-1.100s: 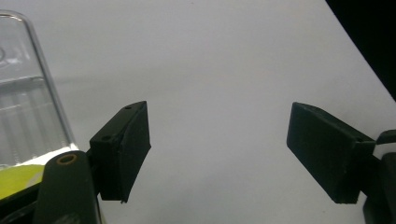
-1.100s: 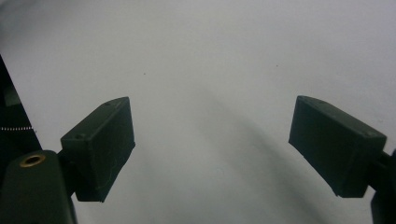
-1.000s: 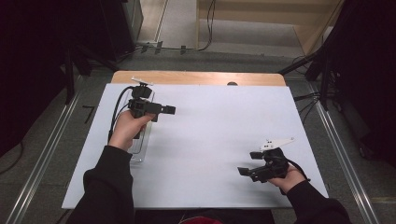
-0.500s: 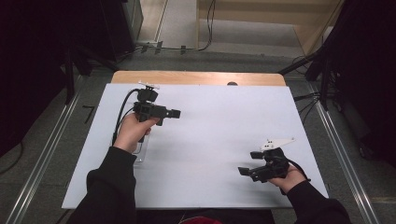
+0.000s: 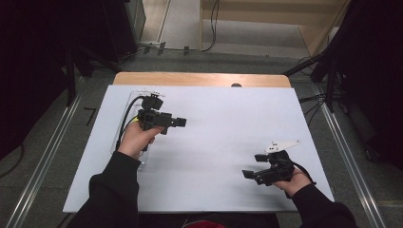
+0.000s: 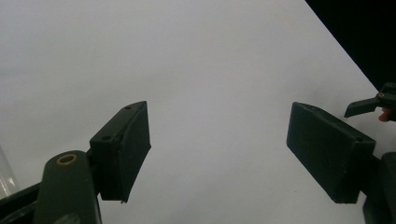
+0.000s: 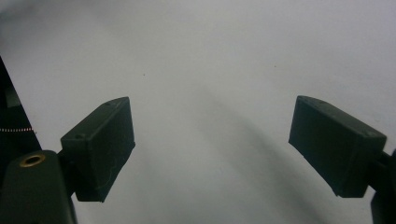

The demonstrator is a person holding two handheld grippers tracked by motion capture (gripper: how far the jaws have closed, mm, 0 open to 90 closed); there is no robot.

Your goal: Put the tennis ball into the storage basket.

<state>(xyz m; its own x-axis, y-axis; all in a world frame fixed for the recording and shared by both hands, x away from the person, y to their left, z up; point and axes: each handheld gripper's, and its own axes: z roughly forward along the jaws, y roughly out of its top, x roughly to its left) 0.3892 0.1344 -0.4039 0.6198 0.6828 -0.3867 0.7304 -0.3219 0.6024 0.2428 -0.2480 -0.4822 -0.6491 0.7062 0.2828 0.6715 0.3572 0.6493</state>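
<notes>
Fingers: the left gripper's fingers (image 6: 126, 149) stood wide apart with nothing between them; the right gripper's fingers (image 7: 100, 149) likewise.
Clear plastic strip (image 5: 142, 158): lay flat along the desk's (image 5: 228, 123) left edge, partly under the left hand; transparent and long, details hard to make out.
Left gripper (image 5: 183, 122): hovered just beside the strip, aimed across the desk, probably ready for a pick-up.
Right gripper (image 5: 247, 175): waited near the near right corner, well apart.
</notes>
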